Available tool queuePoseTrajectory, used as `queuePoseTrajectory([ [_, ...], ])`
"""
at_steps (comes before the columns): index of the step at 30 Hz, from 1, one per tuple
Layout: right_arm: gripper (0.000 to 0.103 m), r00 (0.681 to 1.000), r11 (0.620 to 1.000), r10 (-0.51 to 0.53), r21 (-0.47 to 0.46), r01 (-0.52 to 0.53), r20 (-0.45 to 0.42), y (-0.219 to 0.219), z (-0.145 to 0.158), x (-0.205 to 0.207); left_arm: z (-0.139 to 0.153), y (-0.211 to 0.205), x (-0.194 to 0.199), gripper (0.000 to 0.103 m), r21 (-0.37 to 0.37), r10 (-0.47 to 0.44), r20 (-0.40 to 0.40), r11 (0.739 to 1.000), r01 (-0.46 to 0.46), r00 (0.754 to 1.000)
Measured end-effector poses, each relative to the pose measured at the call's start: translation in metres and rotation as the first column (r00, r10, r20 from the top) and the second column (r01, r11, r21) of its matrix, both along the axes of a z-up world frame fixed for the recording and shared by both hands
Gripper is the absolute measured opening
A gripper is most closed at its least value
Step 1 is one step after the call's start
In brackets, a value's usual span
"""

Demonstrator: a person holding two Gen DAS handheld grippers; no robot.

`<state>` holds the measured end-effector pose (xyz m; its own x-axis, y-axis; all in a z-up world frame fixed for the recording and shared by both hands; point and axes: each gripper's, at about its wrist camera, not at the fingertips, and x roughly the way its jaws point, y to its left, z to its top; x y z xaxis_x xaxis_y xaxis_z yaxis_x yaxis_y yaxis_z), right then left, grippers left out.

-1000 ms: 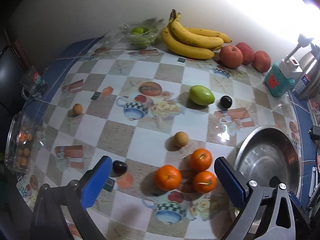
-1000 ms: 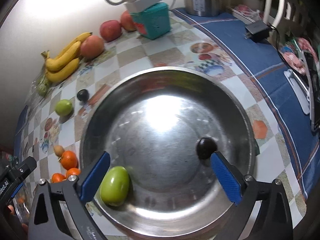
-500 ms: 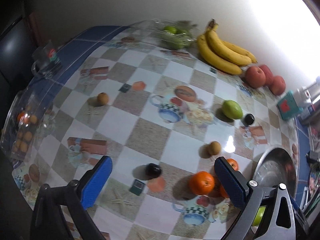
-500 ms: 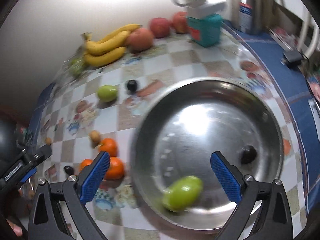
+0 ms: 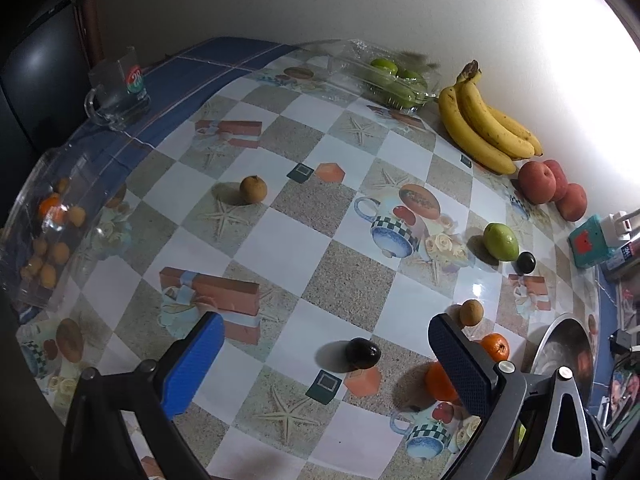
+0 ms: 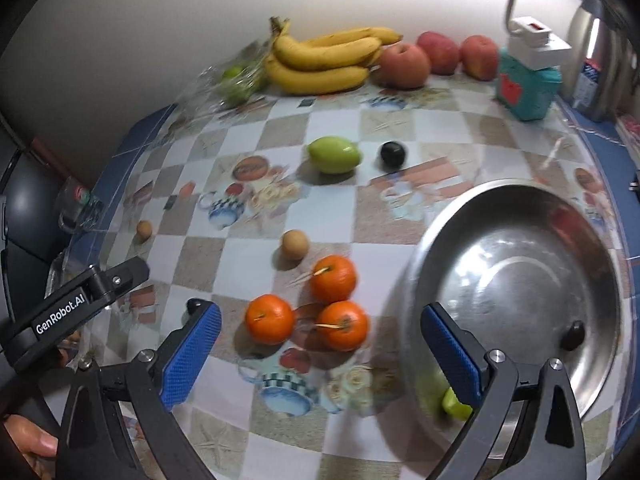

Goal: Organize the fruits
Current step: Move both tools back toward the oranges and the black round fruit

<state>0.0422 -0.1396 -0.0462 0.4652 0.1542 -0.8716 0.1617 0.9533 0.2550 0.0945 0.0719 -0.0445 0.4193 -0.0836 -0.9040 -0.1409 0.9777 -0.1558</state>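
**Both grippers spread over a fruit-strewn desk**

The desk [image 5: 280, 248], covered in a glossy checkered cloth printed with cups and starfish, carries everything. Near its right edge sits a wide round stainless-steel basin [image 6: 520, 280]; a small dark plum [image 6: 573, 334] lies inside it against the wall, and a green oval fruit [image 6: 454, 400] shows partly behind the right gripper's finger at the basin's near rim.

Along the back edge, by the wall, lie a bunch of yellow bananas [image 6: 324, 60] and, just beside it, three red apples [image 6: 404, 66]. A clear plastic box of green fruit [image 5: 394, 82] stands left of the bananas. Another clear plastic container of small orange fruit [image 5: 48, 240] sits at the left edge.

Towards the middle lies a green mango-shaped fruit [image 6: 334, 155] with a dark round plum [image 6: 392, 154] near it. Three orange tangerines [image 6: 306, 308] cluster beside the basin, a small tan round fruit [image 6: 295, 244] just behind them. A second tan fruit [image 5: 253, 189] lies well apart, towards the left.

The left gripper [image 5: 324, 364] hangs released, its blue pads wide, a dark oval plum [image 5: 363, 353] on the desk between them, untouched. The right gripper [image 6: 320, 360] is likewise released and empty, above the tangerines.
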Motion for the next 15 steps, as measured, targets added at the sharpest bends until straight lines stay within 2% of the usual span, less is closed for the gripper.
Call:
queuePoseTrajectory([
  [4, 0.096, 1.0, 1.0, 0.012, 0.013, -0.012, -0.002, 0.001, -0.002, 0.001, -0.011, -0.001, 0.001, 0.103, -0.014, 0.005, -0.035, 1.0, -0.005, 0.999],
  [7, 0.086, 1.0, 1.0, 0.012, 0.024, -0.012, -0.017, 0.0, -0.007, 0.002, -0.015, -0.002, 0.002, 0.103, -0.021, 0.005, -0.04, 1.0, -0.006, 0.999],
  [15, 0.083, 0.999, 0.999, 0.024, 0.039, -0.023, -0.04, -0.002, -0.014, 0.003, -0.018, -0.009, 0.003, 0.103, -0.054, -0.037, -0.064, 0.998, 0.033, 0.997],
])
